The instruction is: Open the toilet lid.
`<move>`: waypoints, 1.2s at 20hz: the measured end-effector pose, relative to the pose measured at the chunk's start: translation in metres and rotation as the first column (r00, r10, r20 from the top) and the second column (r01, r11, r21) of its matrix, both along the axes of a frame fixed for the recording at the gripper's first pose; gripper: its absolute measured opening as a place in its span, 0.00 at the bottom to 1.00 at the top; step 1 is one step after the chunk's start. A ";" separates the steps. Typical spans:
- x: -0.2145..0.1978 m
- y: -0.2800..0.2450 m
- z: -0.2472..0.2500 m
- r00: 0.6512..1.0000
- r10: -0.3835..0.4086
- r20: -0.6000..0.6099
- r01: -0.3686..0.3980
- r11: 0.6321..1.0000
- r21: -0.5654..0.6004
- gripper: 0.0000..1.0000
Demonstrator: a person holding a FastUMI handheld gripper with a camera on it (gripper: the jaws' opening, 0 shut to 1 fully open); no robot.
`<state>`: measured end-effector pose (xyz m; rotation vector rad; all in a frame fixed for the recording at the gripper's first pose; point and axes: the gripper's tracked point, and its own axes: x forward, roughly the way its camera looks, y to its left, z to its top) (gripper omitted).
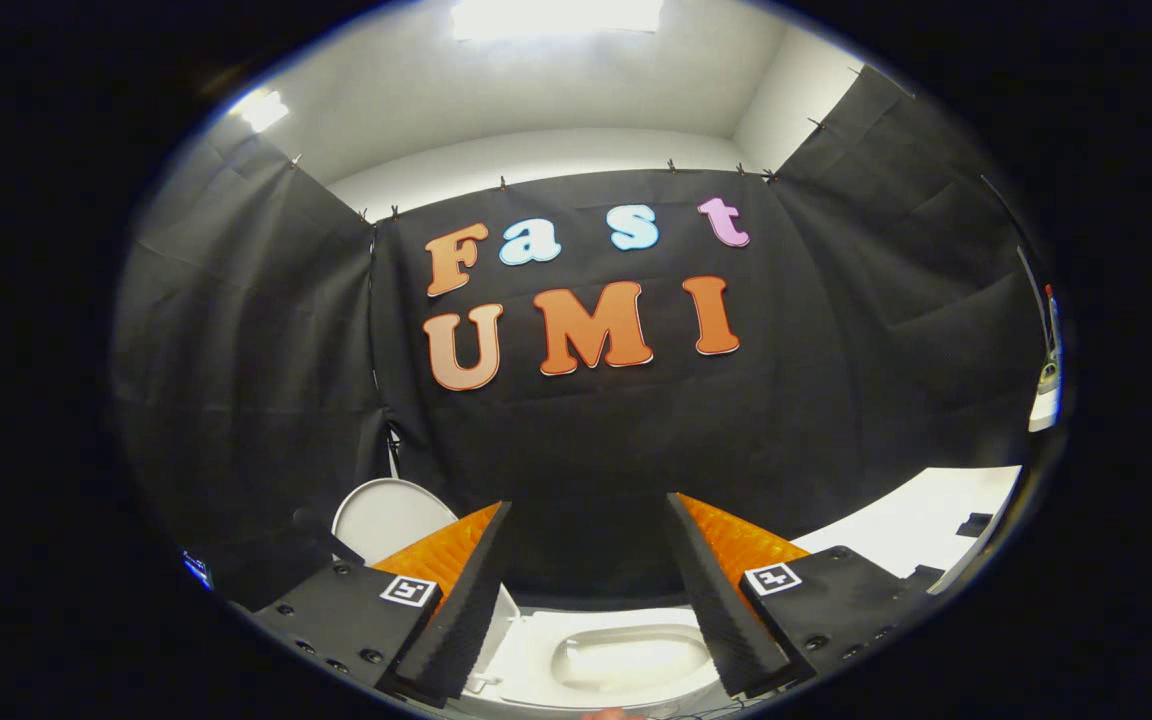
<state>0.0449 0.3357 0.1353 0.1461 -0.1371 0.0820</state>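
At the bottom of the frame the gripper (588, 545) shows its two fingers, spread wide apart, with nothing between them and nothing touching them. The left finger (456, 610) and the right finger (721, 600) both point up toward the middle of the frame, and each one carries a small square marker (408, 590) on its base.

Below the fingers, at the lower centre of the frame, is the toilet (616, 665). Its bowl (631, 655) is open to the camera, and the white rim around it is visible between the two fingers and under them. The lid (386, 515) is already raised; it stands upright at the lower left, behind the left finger, as a rounded white shape against the dark cloth. The left finger covers part of the lid's lower edge, so I cannot tell whether it touches the lid.

At the lower right, beyond the right finger, there is a white surface (936, 520) with a small dark object (974, 524) on it. The black cloth wall (586, 440) fills the middle of the frame. At the top a bright ceiling light (556, 15) is seen.
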 end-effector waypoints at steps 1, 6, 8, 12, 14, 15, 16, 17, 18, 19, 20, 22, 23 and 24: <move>-0.001 0.000 -0.002 1.000 0.001 -0.004 -0.001 1.000 0.002 0.96; 0.002 0.001 -0.007 1.000 0.008 -0.022 -0.007 1.000 0.028 0.96; 0.004 0.000 -0.011 0.999 0.001 -0.034 0.000 0.999 0.034 0.96; 0.005 -0.001 -0.015 0.999 -0.004 -0.047 0.005 0.999 0.039 0.96; 0.005 0.000 -0.019 0.999 -0.007 -0.053 0.009 0.999 0.031 0.96; 0.006 0.003 -0.021 0.998 -0.006 -0.059 0.007 1.000 0.026 0.96; 0.005 0.005 -0.023 0.998 -0.003 -0.063 0.004 1.000 0.022 0.96; 0.006 0.008 -0.024 0.998 0.001 -0.064 0.000 1.000 0.018 0.96; 0.006 0.009 -0.024 0.998 0.004 -0.064 -0.003 1.000 0.015 0.96; 0.006 0.010 -0.024 0.998 0.006 -0.065 -0.005 1.000 0.012 0.96; 0.006 0.011 -0.024 0.998 0.008 -0.064 -0.007 1.000 0.011 0.96; 0.008 0.014 -0.022 0.998 0.012 -0.059 -0.011 1.000 0.015 0.96; 0.006 0.013 -0.022 0.998 0.012 -0.057 -0.011 1.000 0.020 0.96; 0.004 0.013 -0.022 0.998 0.013 -0.058 -0.012 1.000 0.025 0.96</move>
